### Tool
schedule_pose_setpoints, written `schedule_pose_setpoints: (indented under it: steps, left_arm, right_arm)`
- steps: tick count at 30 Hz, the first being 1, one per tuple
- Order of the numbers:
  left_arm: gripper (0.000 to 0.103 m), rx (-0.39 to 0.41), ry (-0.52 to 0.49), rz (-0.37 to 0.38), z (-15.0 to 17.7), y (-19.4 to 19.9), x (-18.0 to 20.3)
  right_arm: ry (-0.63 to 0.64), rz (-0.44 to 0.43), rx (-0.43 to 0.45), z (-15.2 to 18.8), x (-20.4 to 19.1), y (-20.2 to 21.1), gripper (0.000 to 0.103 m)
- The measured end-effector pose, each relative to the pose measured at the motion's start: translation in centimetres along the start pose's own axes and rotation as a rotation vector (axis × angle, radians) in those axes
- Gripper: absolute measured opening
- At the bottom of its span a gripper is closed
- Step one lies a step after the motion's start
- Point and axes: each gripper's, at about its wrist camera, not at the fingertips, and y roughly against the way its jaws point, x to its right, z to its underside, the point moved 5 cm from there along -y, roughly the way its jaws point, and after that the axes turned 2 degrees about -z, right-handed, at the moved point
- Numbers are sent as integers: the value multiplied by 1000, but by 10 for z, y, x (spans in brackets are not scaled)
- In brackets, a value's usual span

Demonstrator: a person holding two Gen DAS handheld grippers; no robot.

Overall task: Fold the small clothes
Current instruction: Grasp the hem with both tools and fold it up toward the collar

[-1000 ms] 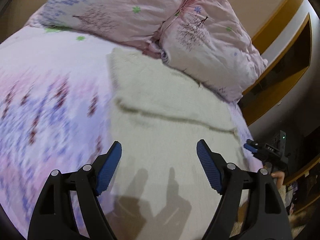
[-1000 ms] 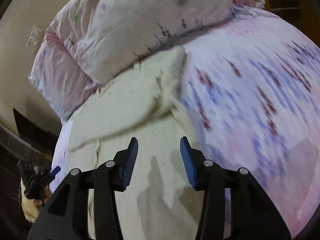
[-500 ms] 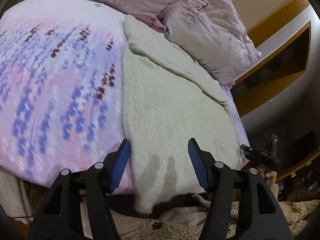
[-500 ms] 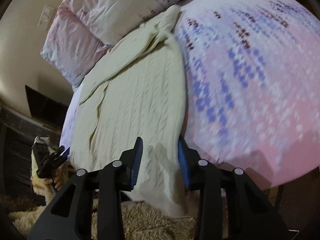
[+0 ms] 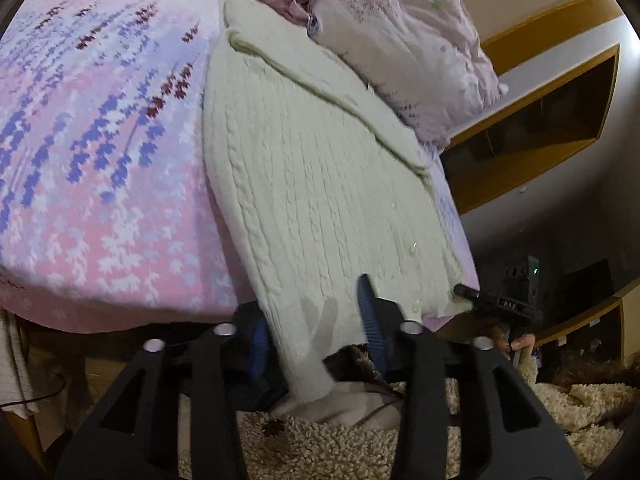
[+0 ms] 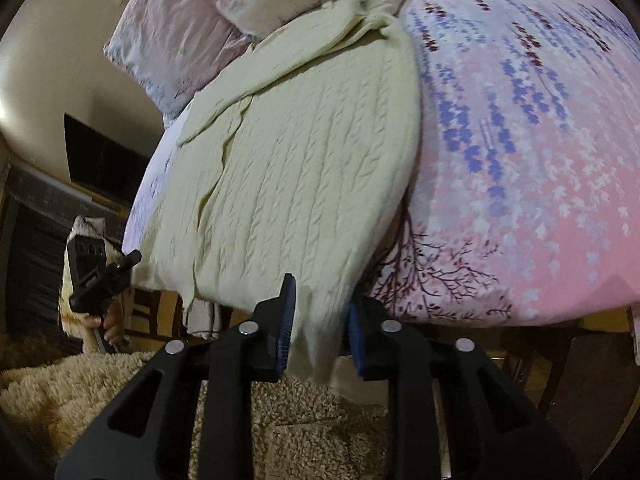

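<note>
Both claws have slid back to the bed's near edge, so the hem now hangs between their pads. The left claw (image 5: 316, 332) bites one bottom corner of the sweater (image 5: 320, 184). The right claw (image 6: 318, 328) bites the other corner, so the cloth stays flat and even for a fold. It lies on the bed (image 5: 80, 160), collar toward 12 o'clock by the pillows (image 5: 400, 32), hem hanging off at 6 o'clock.

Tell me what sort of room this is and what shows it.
Most likely a bedroom. A bed with a pink floral sheet fills the view, pillows are piled at its head, and a cream cable-knit cardigan lies spread on it. A shaggy beige rug covers the floor beside it.
</note>
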Motion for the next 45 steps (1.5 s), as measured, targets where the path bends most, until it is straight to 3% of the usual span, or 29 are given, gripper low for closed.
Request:
schedule_pose_setpoints:
  steps: [1, 4, 12, 19, 26, 29, 34, 38, 45]
  left_arm:
    - [18, -7, -15, -16, 0, -2, 1]
    - [7, 10, -62, -64, -4, -2, 6]
    - [5, 120, -127, -146, -41, 16, 10]
    - [5, 232, -195, -215, -87, 29, 24]
    - [5, 356, -254, -251, -158, 32, 46]
    - [5, 406, -250, -246, -194, 28, 51]
    - [5, 450, -237, -254, -251, -4, 46]
    - [5, 399, -153, -264, -279, -49, 10]
    - [5, 308, 9, -242, -294, -101, -44]
  right_arm:
    - [7, 8, -4, 0, -1, -1, 9]
    - [26, 29, 35, -7, -3, 2, 7]
    - [143, 69, 302, -39, -29, 46, 7]
    - [249, 139, 482, -82, -54, 68, 7]
    - [319, 239, 658, -145, -79, 81, 7]
    - [304, 258, 715, -188, -82, 77, 6]
    - [226, 278, 738, -246, -68, 52, 7]
    - [59, 252, 645, -291, -22, 4, 7]
    - [-113, 243, 515, -314, 31, -51, 7]
